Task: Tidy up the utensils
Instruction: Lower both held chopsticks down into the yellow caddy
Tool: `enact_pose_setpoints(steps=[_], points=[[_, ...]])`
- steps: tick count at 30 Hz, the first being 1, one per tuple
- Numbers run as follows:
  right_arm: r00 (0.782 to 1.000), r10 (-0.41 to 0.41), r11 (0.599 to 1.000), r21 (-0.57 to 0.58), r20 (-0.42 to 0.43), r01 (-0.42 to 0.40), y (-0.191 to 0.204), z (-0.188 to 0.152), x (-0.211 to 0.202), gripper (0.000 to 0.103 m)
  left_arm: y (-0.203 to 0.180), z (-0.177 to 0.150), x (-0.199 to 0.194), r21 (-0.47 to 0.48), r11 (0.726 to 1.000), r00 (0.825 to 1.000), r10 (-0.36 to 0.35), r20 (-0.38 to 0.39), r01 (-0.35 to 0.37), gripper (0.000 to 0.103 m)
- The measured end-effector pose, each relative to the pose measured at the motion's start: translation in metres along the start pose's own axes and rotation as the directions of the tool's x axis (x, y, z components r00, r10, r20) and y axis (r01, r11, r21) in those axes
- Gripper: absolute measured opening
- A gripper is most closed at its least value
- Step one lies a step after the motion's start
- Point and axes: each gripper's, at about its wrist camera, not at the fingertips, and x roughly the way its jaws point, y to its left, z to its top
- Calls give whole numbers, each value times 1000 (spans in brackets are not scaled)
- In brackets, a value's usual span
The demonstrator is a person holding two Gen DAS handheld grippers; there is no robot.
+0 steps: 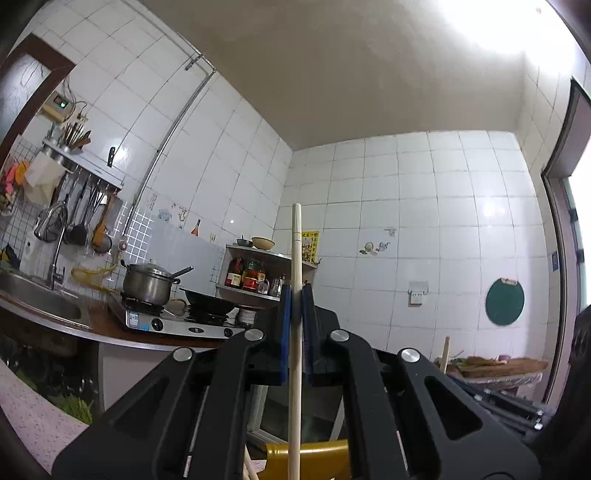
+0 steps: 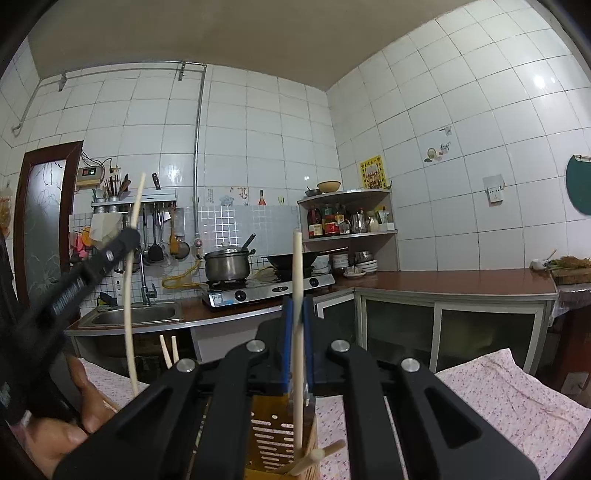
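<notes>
Chopstick (image 1: 295, 387) lower end cut off below.

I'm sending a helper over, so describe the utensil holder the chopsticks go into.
Below the right gripper a floral cloth covers the table. On it stands the yellow-brown slotted holder, with chopsticks sticking out.

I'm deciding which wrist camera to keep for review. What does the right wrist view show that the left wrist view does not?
Only the right wrist view shows the slotted holder's front with loose chopsticks in it, the floral cloth, the person's hand and the left gripper from outside, shut on its chopstick.

Only the left wrist view shows the bright ceiling light and the right-hand doorway.

Both show the stove, pot, wok, corner shelf and a chopstick pinched upright, the right gripper's chopstick too.
</notes>
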Motion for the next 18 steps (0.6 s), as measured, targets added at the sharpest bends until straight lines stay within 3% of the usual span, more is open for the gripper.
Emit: enact_pose_setpoints(steps=[12, 18], points=[[999, 21, 1000, -12, -32, -21, 1, -12, -1, 6, 13, -14, -10, 1, 1000, 991, -30, -129, 30, 5], [999, 20, 1000, 15, -26, -19, -3, -8, -1, 6, 17, 0, -3, -22, 999, 992, -34, -123, 32, 5]])
